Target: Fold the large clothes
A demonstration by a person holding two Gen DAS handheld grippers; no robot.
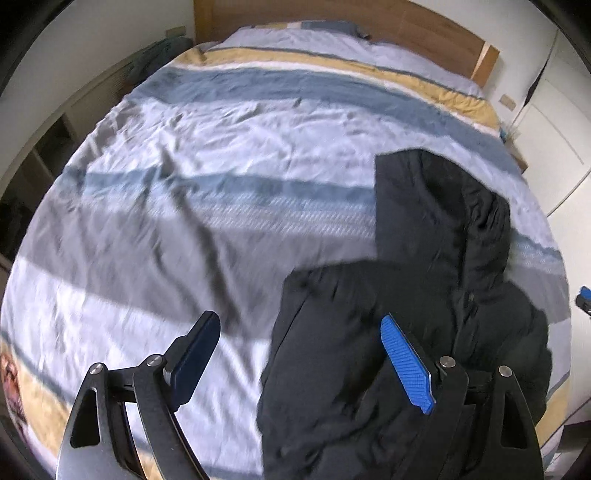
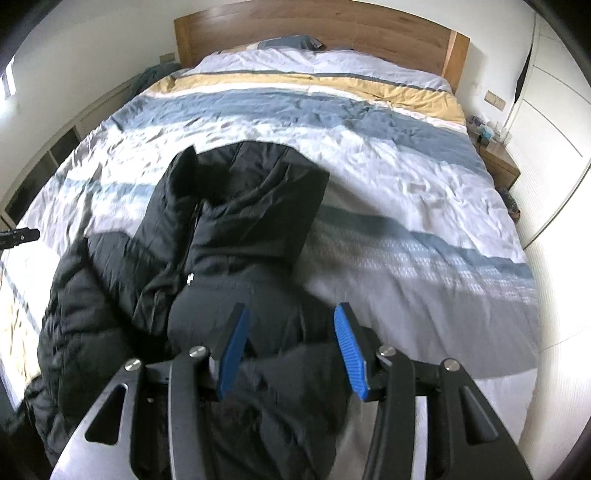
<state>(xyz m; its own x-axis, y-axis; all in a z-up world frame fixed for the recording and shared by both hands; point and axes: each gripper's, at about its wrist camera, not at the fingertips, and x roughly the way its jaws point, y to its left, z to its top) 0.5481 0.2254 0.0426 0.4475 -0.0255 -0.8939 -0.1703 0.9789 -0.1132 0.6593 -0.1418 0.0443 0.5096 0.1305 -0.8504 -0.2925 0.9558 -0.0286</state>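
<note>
The black padded jacket (image 2: 236,236) lies on the bed (image 2: 406,177), on the striped duvet, near the foot end. In the right wrist view it fills the area from 12 to 8 o'clock of the tool; in the left wrist view it sits at approx. 3 to 5 o'clock. It looks partly folded: the hood (image 1: 476,206) points toward the wooden headboard (image 2: 314,29), one sleeve or side panel is turned in over the body, and the zipper line runs up the middle. I judge this keeps the bulk narrow, so the next fold can go lengthwise.

The left tool (image 1: 295,362) is spread wide and holds nothing; one finger is over the bare duvet and the other over the jacket's left edge (probably placed to take that edge or the hem). The right tool (image 2: 291,354) stands about half spread, above the lower part of the jacket. Black fabric shows between its fingers, but the pads do not seem to press on it, so I read it as not pinching anything.

Both tools point steeply down at the bed, which fits a pause between two folds. The padded fabric is thick and springy, so a fold may open again if not pressed flat.
</note>
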